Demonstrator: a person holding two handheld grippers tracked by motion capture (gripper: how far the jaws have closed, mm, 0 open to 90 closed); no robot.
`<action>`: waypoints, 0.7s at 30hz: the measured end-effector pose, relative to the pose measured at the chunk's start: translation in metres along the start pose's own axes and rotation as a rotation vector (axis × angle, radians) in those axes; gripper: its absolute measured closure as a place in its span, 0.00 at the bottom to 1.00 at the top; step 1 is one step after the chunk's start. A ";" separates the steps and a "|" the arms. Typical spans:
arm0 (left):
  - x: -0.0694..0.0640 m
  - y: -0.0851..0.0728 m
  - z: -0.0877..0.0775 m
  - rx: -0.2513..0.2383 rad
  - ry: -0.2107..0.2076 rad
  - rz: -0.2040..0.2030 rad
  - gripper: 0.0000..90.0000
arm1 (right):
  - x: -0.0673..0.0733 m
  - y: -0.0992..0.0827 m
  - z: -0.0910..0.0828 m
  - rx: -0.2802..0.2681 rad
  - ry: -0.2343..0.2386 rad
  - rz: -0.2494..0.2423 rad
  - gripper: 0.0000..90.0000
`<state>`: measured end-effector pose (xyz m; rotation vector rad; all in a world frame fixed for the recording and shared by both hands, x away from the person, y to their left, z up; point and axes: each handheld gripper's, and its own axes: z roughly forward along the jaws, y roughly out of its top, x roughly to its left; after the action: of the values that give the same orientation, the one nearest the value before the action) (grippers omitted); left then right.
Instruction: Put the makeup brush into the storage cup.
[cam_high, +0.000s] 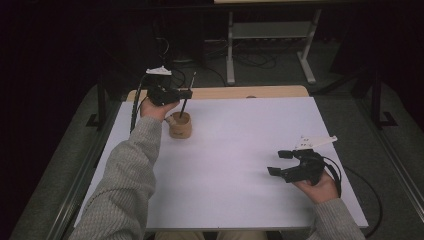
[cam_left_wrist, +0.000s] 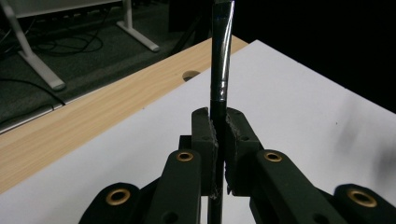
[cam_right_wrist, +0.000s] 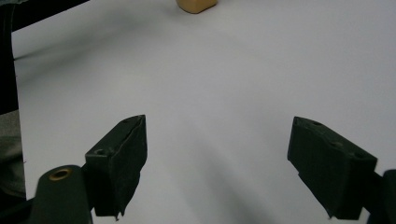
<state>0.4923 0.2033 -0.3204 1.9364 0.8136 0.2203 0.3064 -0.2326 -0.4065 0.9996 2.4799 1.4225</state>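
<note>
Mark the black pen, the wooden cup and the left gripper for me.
black pen (cam_left_wrist: 221, 70), left gripper view, on its shaft above the fingers.
wooden cup (cam_high: 181, 130), high view, on its outer wall.
left gripper (cam_left_wrist: 219, 140), left gripper view, between its fingertips, shut on the pen.

No readable text, label, brand, number or sign appears on anything here.

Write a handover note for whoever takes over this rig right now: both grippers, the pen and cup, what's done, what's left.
Left gripper: shut on the black pen, holding it upright over the wooden cup.
Right gripper: open, holding nothing, above the white table at the near right.
Done: pen is gripped, with its lower end at the cup's mouth; whether it touches the bottom can't be told.
Left: probably lower the pen in, let go, pull the left gripper away.
</note>
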 end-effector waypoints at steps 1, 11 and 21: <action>0.001 0.000 0.000 -0.003 0.001 0.000 0.93 | 0.000 0.000 0.000 0.001 0.000 0.000 0.21; 0.006 -0.005 0.009 -0.005 0.039 -0.009 0.93 | 0.000 -0.001 -0.002 -0.003 0.004 0.003 0.21; 0.010 -0.015 0.015 -0.001 0.052 -0.021 0.93 | 0.000 -0.001 -0.002 -0.009 0.010 0.003 0.21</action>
<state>0.5001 0.2033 -0.3423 1.9273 0.8683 0.2593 0.3047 -0.2349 -0.4062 0.9971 2.4783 1.4413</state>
